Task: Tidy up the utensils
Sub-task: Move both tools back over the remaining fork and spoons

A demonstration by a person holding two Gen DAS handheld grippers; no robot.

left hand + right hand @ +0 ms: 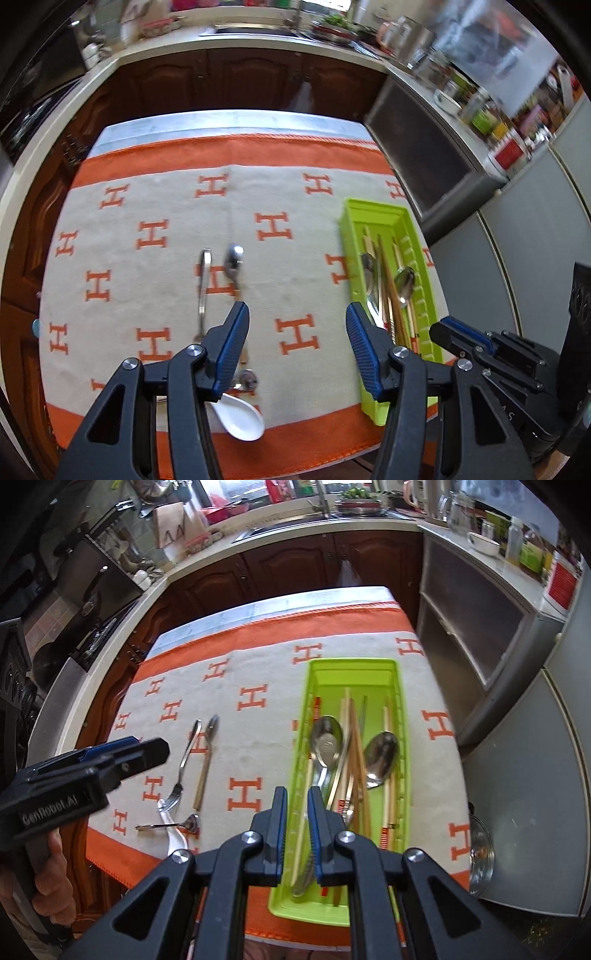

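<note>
Left gripper [297, 332] wide open, empty, aimed 12 o'clock toward fork [202, 291]. Right gripper [297, 821] nearly shut over tray [352, 666], seemingly empty.

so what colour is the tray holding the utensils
Lime green tray, clearest in the right wrist view.
</note>
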